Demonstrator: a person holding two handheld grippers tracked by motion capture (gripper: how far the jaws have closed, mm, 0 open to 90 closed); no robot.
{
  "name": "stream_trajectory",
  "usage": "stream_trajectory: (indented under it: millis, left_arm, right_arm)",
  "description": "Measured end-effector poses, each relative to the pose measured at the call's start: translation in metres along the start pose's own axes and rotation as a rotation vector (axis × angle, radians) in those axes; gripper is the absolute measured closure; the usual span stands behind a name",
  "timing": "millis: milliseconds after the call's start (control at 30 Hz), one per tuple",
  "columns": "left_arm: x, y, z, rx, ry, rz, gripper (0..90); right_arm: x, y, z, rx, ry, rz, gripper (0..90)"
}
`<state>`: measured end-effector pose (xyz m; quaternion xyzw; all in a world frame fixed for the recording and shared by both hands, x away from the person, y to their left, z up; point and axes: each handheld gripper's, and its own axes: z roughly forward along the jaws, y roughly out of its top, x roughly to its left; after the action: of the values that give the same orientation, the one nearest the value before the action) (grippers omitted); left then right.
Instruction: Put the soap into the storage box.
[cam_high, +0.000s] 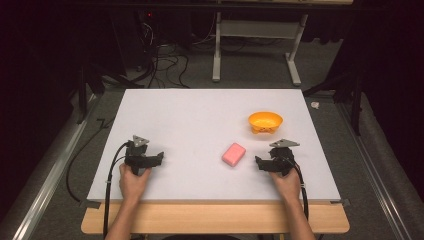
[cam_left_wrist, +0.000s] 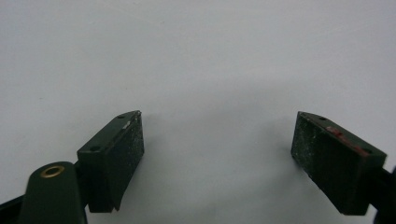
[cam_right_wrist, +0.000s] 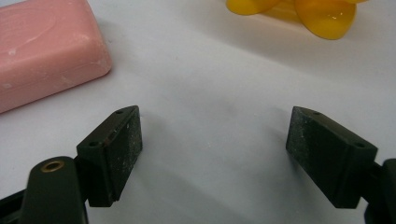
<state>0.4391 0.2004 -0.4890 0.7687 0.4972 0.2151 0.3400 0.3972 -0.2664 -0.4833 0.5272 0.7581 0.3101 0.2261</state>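
Two tongs resting on the bench, both spread, gripping nothing: left tongs, right tongs. Pink soap lying at ten o'clock of right tongs; orange bowl sitting at twelve.

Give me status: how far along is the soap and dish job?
Nothing looks done: the pink soap bar lies flat on the white table, apart from the orange dish, which looks empty. Nothing in hand: the right gripper sits open beside the bar, the left gripper open over bare table. Likely left: grasp the bar, carry it, set it in the dish.
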Motion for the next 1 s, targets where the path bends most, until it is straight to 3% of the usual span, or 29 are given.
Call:
stream_trajectory:
  millis: [1000]
  left_arm:
    - [0.0002,0.0001,0.0001,0.001,-0.001,-0.001,17.5]
  right_arm:
    - [-0.0001,0.0012,0.0000,0.008,0.002,0.003,19.0]
